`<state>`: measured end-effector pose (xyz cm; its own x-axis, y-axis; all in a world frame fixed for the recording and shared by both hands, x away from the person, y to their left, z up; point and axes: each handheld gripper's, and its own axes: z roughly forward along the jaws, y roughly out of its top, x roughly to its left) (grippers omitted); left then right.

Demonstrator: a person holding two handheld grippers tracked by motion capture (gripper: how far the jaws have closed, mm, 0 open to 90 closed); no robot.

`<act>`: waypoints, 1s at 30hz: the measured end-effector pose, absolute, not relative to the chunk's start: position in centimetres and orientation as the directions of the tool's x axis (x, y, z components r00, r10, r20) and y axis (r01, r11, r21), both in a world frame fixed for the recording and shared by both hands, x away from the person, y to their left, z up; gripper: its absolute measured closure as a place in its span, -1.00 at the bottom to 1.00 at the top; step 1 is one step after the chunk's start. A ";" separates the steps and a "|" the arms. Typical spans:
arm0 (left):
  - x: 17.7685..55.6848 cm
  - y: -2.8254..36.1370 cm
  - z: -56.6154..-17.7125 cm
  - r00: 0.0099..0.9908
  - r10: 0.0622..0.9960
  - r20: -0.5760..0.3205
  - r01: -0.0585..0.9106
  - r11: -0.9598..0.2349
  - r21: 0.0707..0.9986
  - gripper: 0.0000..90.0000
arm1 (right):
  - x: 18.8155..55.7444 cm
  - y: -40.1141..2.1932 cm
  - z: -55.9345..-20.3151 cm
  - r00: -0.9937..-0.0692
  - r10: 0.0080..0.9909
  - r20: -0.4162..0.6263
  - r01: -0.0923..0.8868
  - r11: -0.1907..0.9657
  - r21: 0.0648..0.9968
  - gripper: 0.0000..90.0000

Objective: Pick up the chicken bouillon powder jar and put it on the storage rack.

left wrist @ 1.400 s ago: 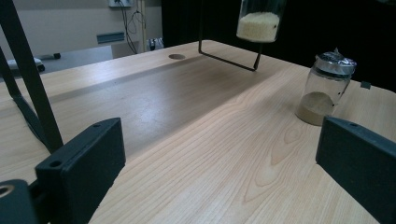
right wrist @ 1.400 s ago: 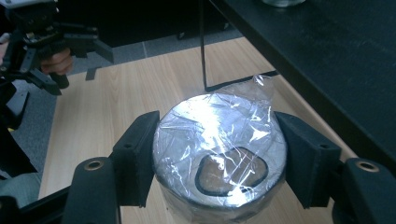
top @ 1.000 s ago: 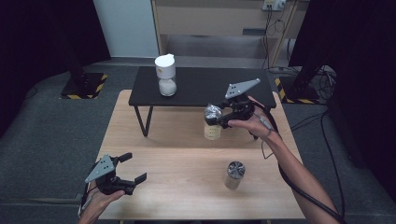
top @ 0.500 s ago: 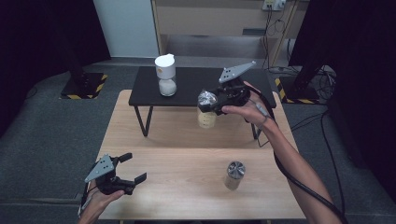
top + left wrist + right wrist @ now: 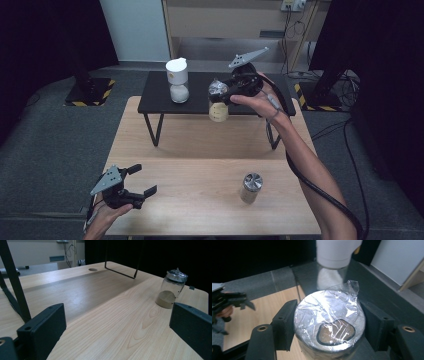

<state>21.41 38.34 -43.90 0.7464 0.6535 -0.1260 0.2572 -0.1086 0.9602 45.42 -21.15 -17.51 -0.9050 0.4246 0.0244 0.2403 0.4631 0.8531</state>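
- Right claw is clamped on the upper part of a jar, just under its foil-and-film cap; in the right gripper view both pads press the jar's sides with no gap.
- Jar hangs from the right claw, upright, clear of the wooden bench and level with the front edge of the black shelf. Pale powder fills its lower part.
- Cap of the held jar is crumpled clear film over silver foil, with a rounded opening showing brown contents.
- White-capped jar stands on the black shelf, beyond and to the side of the right claw; in the right gripper view it sits straight ahead of the pads.
- Left claw rests low at the near corner of the bench, pads wide apart, nothing between them.
- Second foil-capped jar stands upright on the bench, ahead of the left claw and near its right pad, well apart from the right claw.
- Left claw's jar holds brown powder at the bottom.
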 end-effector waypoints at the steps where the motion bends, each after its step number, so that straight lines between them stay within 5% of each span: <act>1: 21.4 38.4 -43.9 0.747 0.653 -0.126 0.257 -0.108 0.960 -1.00 | 45.5 -21.0 -17.4 -0.901 0.434 0.022 0.243 0.463 0.852 -0.22; 30: 21.5 38.4 -43.9 0.757 0.641 -0.131 0.258 -0.109 0.960 -1.00 | 47.6 -19.1 -19.0 -0.742 0.669 0.036 0.343 0.332 0.879 -0.22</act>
